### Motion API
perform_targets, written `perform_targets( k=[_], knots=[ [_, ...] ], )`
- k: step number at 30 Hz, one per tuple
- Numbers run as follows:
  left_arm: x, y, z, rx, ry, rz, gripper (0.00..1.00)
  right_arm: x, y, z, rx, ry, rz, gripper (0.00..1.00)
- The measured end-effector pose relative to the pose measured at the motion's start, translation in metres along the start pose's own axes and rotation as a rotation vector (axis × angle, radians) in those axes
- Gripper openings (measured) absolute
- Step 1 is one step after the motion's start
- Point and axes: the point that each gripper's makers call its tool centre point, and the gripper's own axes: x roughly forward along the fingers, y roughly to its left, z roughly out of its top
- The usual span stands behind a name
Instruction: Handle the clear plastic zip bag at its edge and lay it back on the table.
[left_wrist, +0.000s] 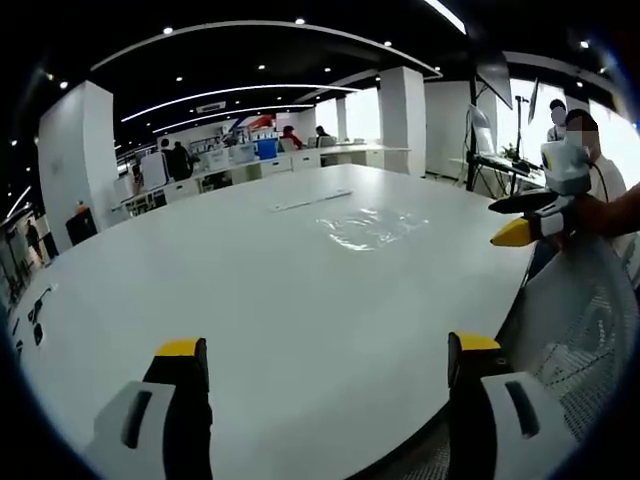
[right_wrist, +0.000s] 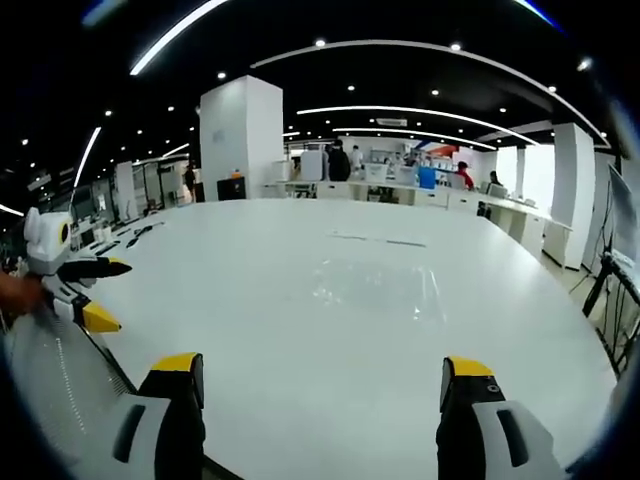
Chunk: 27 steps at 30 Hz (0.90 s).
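The clear zip bag (left_wrist: 372, 228) lies flat on the white bench (left_wrist: 200, 290), out toward its middle and well apart from both claws; in the right gripper view it shows as a faint glossy sheet (right_wrist: 378, 288). The left claw (left_wrist: 325, 352) stands wide with nothing between its yellow-tipped jaws. The right claw (right_wrist: 318, 372) is likewise wide and empty, and appears in the left gripper view (left_wrist: 520, 217) at the bench's edge. No writing can be read.
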Motion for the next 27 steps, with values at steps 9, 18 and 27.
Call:
perform_targets(
  k=[9, 18, 27],
  knots=[
    [-0.0003, 0.0048, 0.0010, -0.006, -0.003, 0.017, 0.99, -0.0007, 0.0012, -0.0001, -0.002, 0.001, 0.002, 0.98],
    [-0.0003, 0.0037, -0.0022, 0.019, 0.014, 0.014, 0.98, 0.0005, 0.0014, -0.0013, 0.002, 0.004, 0.007, 0.96],
    [-0.0003, 0.0040, -0.0040, 0.023, 0.022, 0.014, 0.97, -0.0013, 0.0027, -0.0029, 0.005, 0.016, 0.010, 0.95]
  ],
)
